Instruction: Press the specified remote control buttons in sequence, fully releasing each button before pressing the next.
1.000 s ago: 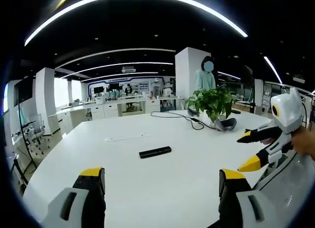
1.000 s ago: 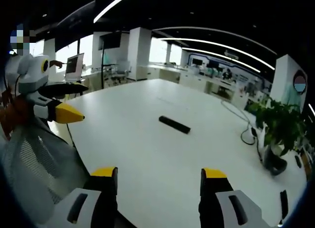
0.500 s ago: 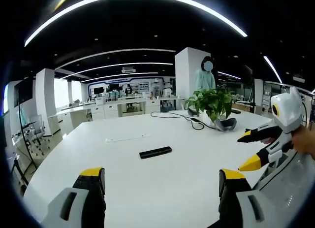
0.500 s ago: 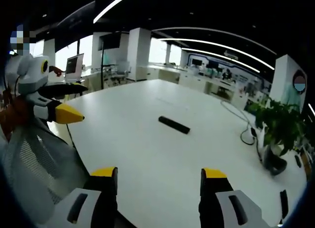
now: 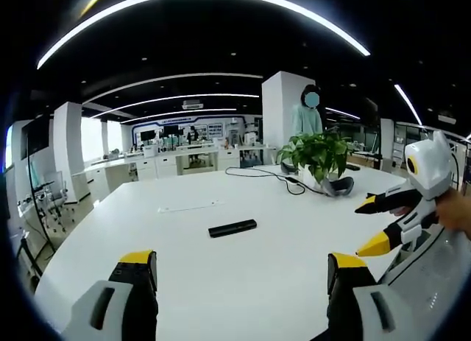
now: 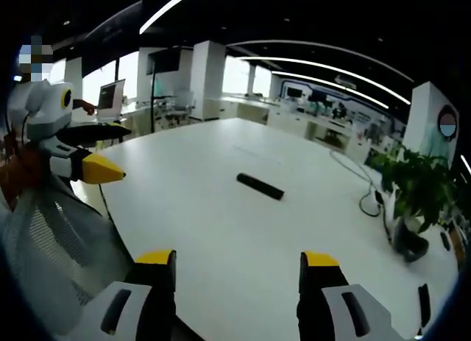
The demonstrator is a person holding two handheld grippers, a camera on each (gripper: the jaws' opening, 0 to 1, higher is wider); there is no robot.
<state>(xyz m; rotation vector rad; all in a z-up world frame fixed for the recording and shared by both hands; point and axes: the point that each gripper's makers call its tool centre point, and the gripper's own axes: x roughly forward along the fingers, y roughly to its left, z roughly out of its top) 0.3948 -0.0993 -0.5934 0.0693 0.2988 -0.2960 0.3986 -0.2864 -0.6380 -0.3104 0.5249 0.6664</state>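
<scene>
Nothing moved: slim black remote control [image 5: 232, 227] lies flat, untouched.

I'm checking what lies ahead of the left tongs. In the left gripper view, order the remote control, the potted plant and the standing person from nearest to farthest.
From the left tongs:
1. Remote control, lying flat mid-table, straight ahead.
2. Potted plant, on the table's far right part.
3. Standing person, beyond the table, behind the plant.
</scene>
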